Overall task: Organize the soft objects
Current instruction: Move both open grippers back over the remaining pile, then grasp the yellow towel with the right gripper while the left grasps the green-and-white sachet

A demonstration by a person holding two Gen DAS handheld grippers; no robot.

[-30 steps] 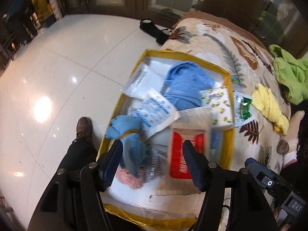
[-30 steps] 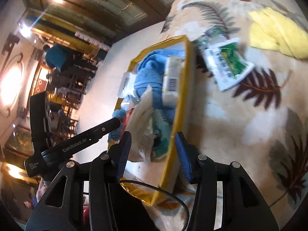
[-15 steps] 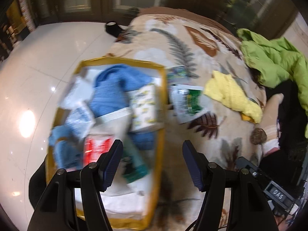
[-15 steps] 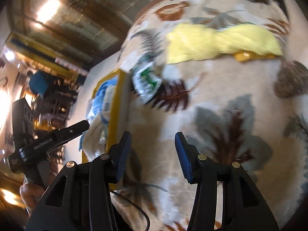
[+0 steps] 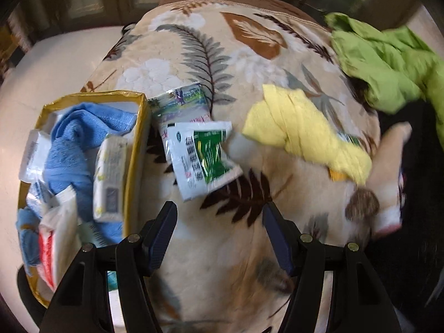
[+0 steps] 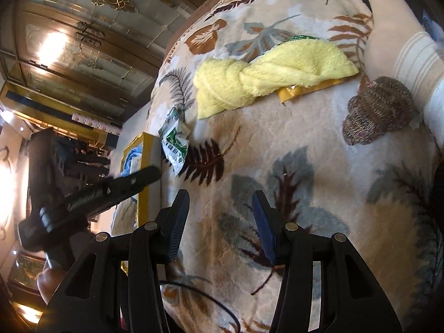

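Observation:
A yellow-rimmed box (image 5: 138, 149) (image 6: 147, 149) at the blanket's left edge holds a blue towel (image 5: 72, 138), tissue packs and other packets. Beside it on the leaf-patterned blanket (image 5: 216, 41) lie a green-and-white packet (image 5: 202, 155) (image 6: 174, 149) and a second packet (image 5: 183, 102). Further right is a twisted yellow towel (image 5: 299, 127) (image 6: 266, 75) and, beyond it, a rolled brown sock (image 5: 362, 204) (image 6: 378, 109). My left gripper (image 5: 219, 236) hovers open and empty just below the green packet. My right gripper (image 6: 219, 222) is open and empty over bare blanket. The left tool's body (image 6: 91, 197) shows in the right wrist view.
A lime green garment (image 5: 385, 61) is heaped at the blanket's far right. A pale stuffed limb (image 5: 388, 161) with striped fabric lies by the sock. A yellow packet (image 6: 302, 88) pokes out under the yellow towel. White tiled floor (image 5: 55, 63) lies left of the blanket.
Both grippers have swung right, off the box and out over the blanket. The box slid to the left of both views; the yellow towel and sock came into view. Jaws stayed the same.

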